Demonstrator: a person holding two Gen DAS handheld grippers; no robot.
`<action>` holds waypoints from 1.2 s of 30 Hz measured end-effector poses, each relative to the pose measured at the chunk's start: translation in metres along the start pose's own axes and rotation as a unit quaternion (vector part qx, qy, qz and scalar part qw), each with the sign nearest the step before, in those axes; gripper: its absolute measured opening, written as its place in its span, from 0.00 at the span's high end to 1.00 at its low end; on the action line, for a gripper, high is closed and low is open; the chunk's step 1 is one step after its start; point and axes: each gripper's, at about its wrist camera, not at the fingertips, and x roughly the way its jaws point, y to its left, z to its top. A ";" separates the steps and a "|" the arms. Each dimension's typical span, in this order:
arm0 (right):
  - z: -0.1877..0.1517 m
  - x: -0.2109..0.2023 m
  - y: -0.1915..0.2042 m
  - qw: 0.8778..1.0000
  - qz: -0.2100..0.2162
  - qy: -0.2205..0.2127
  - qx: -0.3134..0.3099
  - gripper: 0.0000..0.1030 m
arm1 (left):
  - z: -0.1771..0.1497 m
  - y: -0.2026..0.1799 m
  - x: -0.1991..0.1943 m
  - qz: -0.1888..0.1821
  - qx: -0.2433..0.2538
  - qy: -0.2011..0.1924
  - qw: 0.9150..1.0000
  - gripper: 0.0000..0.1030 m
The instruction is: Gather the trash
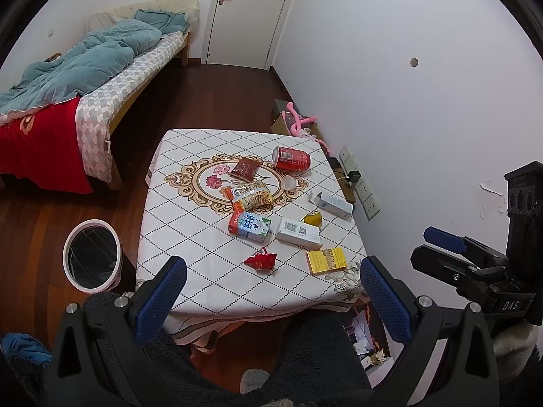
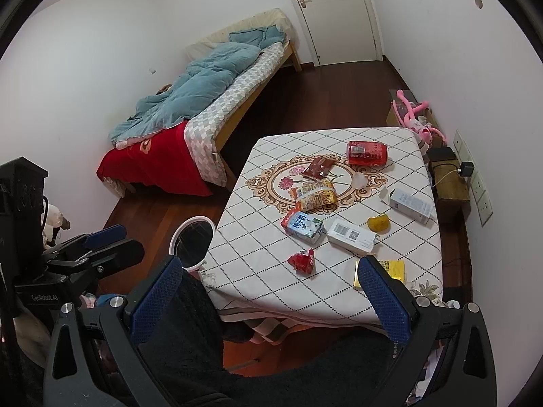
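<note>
Landmark: the bin (image 1: 91,254), white-rimmed with a dark liner, stands on the floor just beside the desk (image 1: 190,237) on its left side.
Trash: red wrapper (image 1: 260,259), milk carton (image 1: 249,226), yellow box (image 1: 326,260), white box (image 1: 298,232), snack bag (image 1: 249,196) and red can (image 1: 291,158) lie on the desk, all to the right of the bin.
Nearest piece: the red wrapper, closest to the bin among the near-edge pieces; crumpled, no clear long axis.
Left tongs (image 1: 271,291): spread, empty, above the desk's near edge.
Right tongs (image 2: 268,291): spread, empty, farther from the bin.
Judgement: the left tongs look nearer both wrapper and bin; the wrapper lies ahead of them, away from the near edge.
</note>
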 end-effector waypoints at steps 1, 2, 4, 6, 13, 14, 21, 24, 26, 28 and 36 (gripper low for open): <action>0.000 0.000 0.001 1.000 0.001 0.000 -0.001 0.00 | 0.000 0.000 0.000 0.000 0.000 0.000 1.000 0.00; 0.001 0.000 0.003 1.000 0.001 0.000 -0.003 0.00 | 0.000 0.000 0.000 -0.001 0.001 0.001 1.000 0.00; 0.002 0.001 0.003 1.000 0.001 0.000 -0.002 0.00 | -0.001 0.000 0.001 -0.001 0.001 0.000 1.000 0.00; 0.001 0.001 0.004 1.000 0.001 -0.001 -0.001 0.00 | -0.001 0.001 0.000 -0.001 0.001 0.001 1.000 0.00; 0.005 0.000 0.004 1.000 0.002 0.000 -0.003 0.00 | -0.001 0.001 0.000 -0.001 0.000 0.000 1.000 0.00; 0.006 0.000 0.005 1.000 0.002 0.000 -0.003 0.00 | -0.001 0.001 0.000 -0.002 0.000 0.000 1.000 0.00; 0.007 -0.001 0.005 1.000 0.002 -0.002 -0.002 0.00 | -0.002 -0.003 -0.001 -0.002 0.002 -0.001 1.000 0.00; 0.006 -0.002 0.004 1.000 0.002 -0.002 -0.002 0.00 | -0.003 -0.003 -0.001 -0.002 0.002 -0.001 1.000 0.00; 0.007 -0.001 0.005 1.000 0.002 -0.002 -0.003 0.00 | -0.003 -0.003 -0.001 -0.002 0.002 -0.002 1.000 0.00; 0.006 -0.001 0.005 1.000 0.002 -0.002 -0.002 0.00 | -0.003 -0.003 -0.001 -0.002 0.002 -0.002 1.000 0.00; 0.008 -0.003 0.004 1.000 0.002 -0.003 -0.002 0.00 | -0.003 -0.003 0.000 -0.002 0.002 -0.001 1.000 0.00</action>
